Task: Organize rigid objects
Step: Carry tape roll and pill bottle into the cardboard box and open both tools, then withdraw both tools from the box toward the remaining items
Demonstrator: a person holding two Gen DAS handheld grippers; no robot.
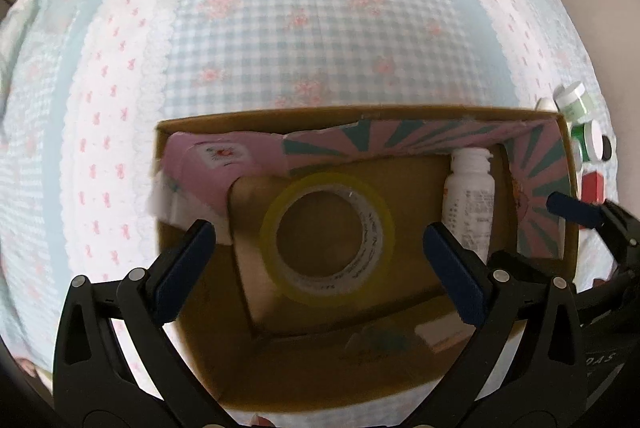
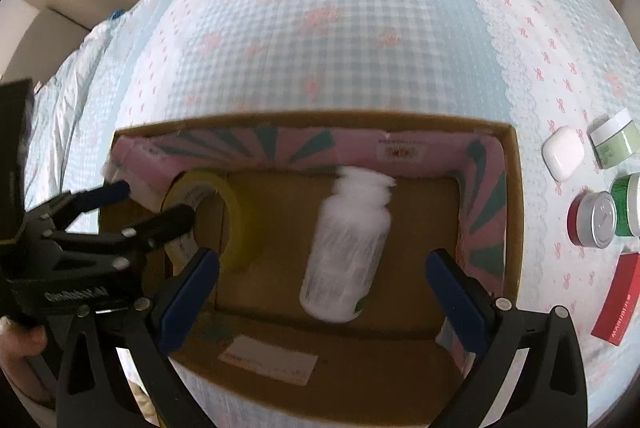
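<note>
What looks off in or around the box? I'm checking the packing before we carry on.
The white bottle is motion-blurred in the right wrist view, so it seems not settled inside the cardboard box. The far box flap looks torn and crumpled. The tape roll lies in the box; nothing looks spilled.

no clearly legible text anywhere

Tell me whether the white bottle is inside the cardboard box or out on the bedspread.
Inside. The white bottle lies on the floor of the cardboard box, ringed by its walls, beside the tape roll; it is blurred in the right wrist view.
</note>
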